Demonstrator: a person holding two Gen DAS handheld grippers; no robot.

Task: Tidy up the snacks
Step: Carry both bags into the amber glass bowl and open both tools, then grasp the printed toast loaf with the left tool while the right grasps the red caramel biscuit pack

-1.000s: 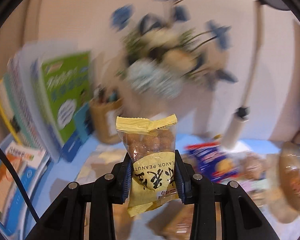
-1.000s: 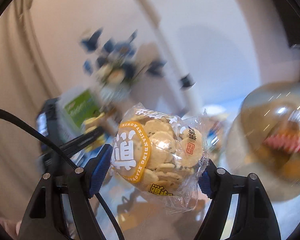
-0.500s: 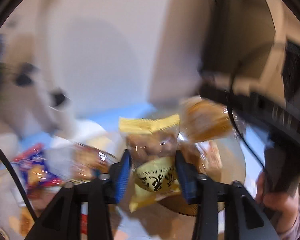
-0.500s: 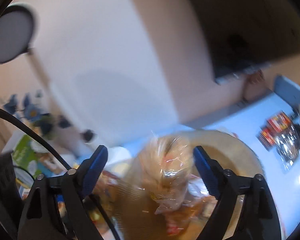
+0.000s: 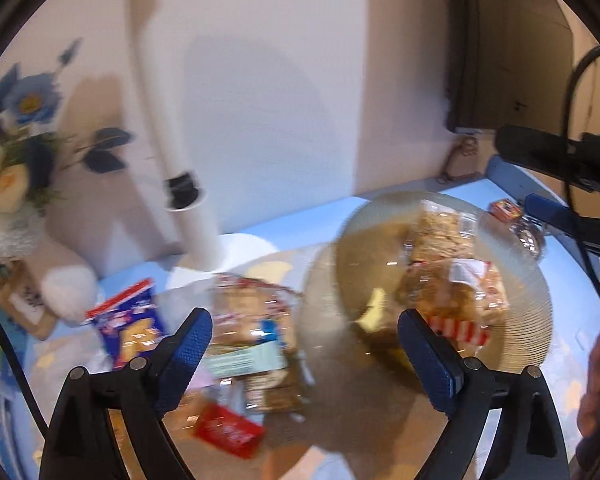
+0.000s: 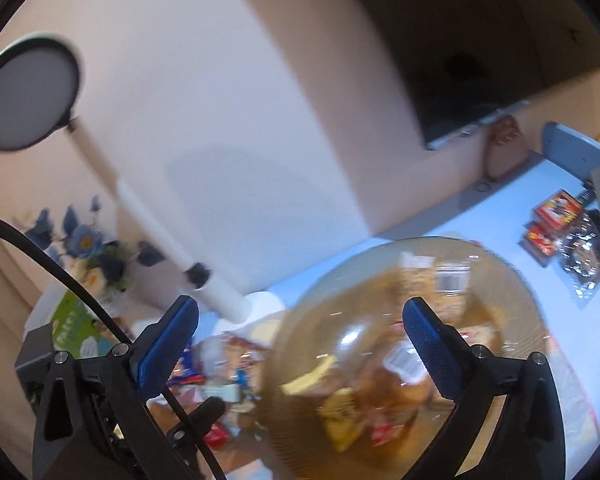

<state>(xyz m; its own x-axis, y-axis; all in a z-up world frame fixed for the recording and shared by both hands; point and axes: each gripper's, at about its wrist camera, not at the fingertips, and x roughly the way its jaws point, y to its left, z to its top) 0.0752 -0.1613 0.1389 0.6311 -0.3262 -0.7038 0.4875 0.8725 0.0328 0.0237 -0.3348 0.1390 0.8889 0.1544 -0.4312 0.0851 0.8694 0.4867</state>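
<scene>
The light-blue surface (image 6: 480, 216) carries an amber glass bowl (image 5: 512, 344) with ribbed rim, already heaped with wrapped snacks (image 5: 452, 288). More loose packets (image 5: 244, 344) lie just beside it on its left, among them a blue biscuit bag (image 5: 130, 326) and a red packet (image 5: 228, 430).

The left tool (image 5: 304, 354) and the right tool (image 6: 300, 346) both hang above the bowl, their jaws just spread wide with nothing between them.

The risks, as I judge them: the heap may slide over the rim if more is dropped on top; a low swing toward the loose packets could clip the bowl's edge; and the two tools, working close together, could knock each other. The white lamp post (image 5: 172, 152) stands near the pile too.
</scene>
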